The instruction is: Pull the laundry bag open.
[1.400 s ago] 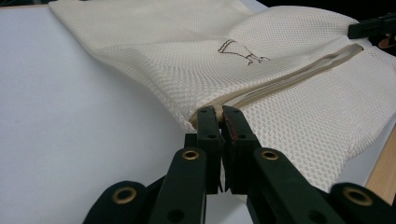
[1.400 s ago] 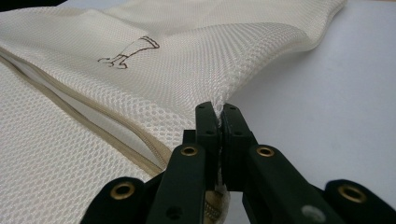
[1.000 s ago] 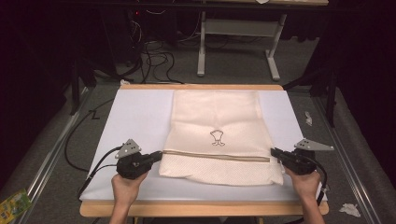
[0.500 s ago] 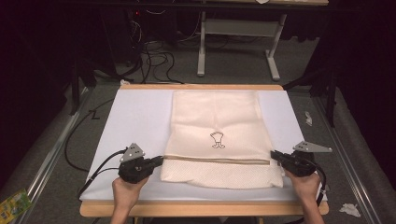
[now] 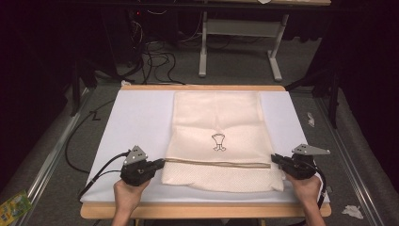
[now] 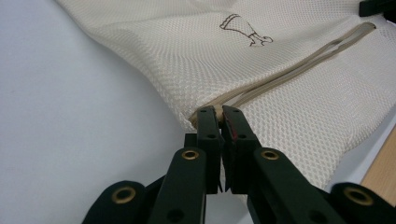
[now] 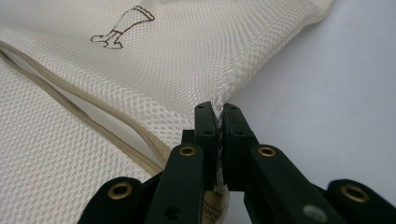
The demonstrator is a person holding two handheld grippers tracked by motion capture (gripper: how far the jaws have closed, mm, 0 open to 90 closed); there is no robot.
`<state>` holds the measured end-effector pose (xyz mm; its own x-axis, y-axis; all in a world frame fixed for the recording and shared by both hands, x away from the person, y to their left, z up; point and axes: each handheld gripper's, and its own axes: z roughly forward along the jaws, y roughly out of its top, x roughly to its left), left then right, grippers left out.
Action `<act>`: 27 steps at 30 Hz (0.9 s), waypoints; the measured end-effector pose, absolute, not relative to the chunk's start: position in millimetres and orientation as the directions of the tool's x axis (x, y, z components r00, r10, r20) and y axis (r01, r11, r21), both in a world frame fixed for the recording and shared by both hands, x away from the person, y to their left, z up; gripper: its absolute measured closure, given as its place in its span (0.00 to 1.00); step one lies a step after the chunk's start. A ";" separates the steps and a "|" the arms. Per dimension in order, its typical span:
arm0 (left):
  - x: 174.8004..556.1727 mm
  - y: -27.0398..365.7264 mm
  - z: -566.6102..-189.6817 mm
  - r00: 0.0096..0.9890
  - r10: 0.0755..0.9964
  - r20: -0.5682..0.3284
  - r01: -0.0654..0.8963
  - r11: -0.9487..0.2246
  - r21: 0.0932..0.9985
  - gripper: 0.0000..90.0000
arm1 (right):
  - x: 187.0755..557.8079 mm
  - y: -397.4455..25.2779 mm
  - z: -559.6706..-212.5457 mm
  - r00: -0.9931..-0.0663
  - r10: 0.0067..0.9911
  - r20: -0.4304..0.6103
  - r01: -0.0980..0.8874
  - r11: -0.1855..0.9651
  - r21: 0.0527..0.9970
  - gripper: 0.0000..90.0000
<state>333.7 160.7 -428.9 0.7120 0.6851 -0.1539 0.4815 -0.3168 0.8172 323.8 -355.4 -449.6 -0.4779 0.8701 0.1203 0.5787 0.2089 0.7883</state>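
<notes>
While flat on white sheet [image 5: 136, 122], cream mesh bag [image 5: 216, 117] w/ tan zip: left tongs [image 6: 217, 114] & right tongs [image 7: 217, 109] both clamped on its edges.

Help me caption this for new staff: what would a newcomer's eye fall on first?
First, the cream mesh laundry bag spread flat on the white table mat, a small dark emblem at its middle. Then the left gripper and right gripper, each shut on a side edge of the bag, at the ends of its tan zipper band.

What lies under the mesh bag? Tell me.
The mesh bag lies flat on a white mat over a wooden table. Whatever sits beneath its middle, or inside, is covered.
</notes>
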 end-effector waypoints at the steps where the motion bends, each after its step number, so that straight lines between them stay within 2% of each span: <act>1: 333.8 161.0 -429.2 0.711 0.685 -0.158 0.485 -0.315 0.816 0.96 | 323.5 -355.5 -449.5 -0.479 0.870 0.114 0.574 0.213 0.790 0.97; 18: 333.3 161.6 -441.2 0.702 0.690 -0.176 0.517 -0.324 0.792 0.96 | 323.9 -351.5 -454.5 -0.484 0.870 0.098 0.587 0.240 0.774 0.95; 23: 331.2 158.1 -446.2 0.696 0.706 -0.132 0.514 -0.362 0.777 0.96 | 324.6 -349.6 -455.2 -0.480 0.871 0.105 0.598 0.238 0.766 0.93; 27: 331.2 156.4 -448.3 0.698 0.704 -0.133 0.513 -0.362 0.778 0.95 | 325.0 -348.8 -454.3 -0.477 0.873 0.101 0.598 0.239 0.765 0.90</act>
